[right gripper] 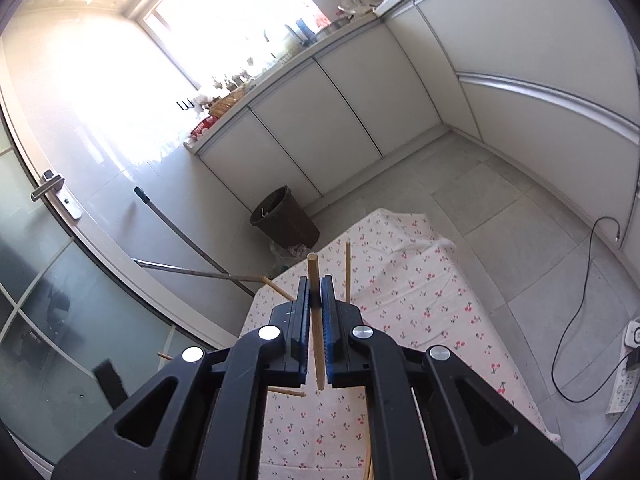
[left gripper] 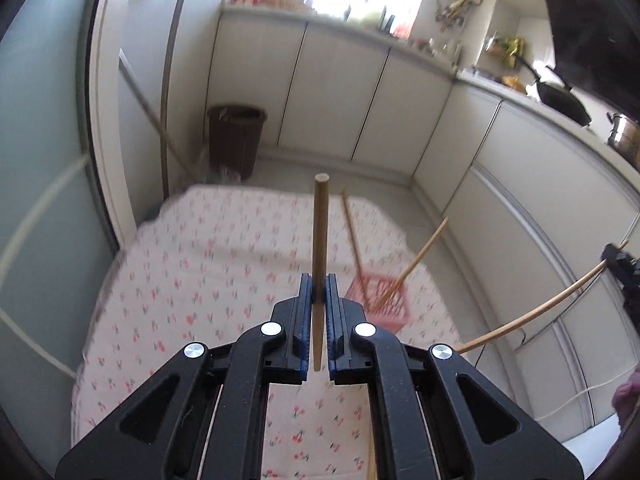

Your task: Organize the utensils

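Note:
In the left wrist view my left gripper (left gripper: 319, 284) is shut on a wooden chopstick (left gripper: 320, 232) that stands up between the blue pads. Beyond it a pink basket (left gripper: 380, 298) sits on the cherry-print cloth (left gripper: 200, 264), with two chopsticks (left gripper: 352, 236) leaning out of it. At that view's right edge my right gripper (left gripper: 611, 258) holds a long chopstick (left gripper: 532, 308). In the right wrist view my right gripper (right gripper: 315, 286) is shut on a chopstick (right gripper: 313, 266). The tips of other chopsticks (right gripper: 347, 272) show behind the fingers, and the basket is hidden.
The cloth-covered table (right gripper: 420, 288) stands on a tiled kitchen floor. A brown wastebasket (right gripper: 286, 218) and mop handles (right gripper: 180, 232) stand at the far wall by a glass door. White cabinets (right gripper: 340, 112) line the back and right. A power strip (right gripper: 624, 364) with a cable lies on the floor.

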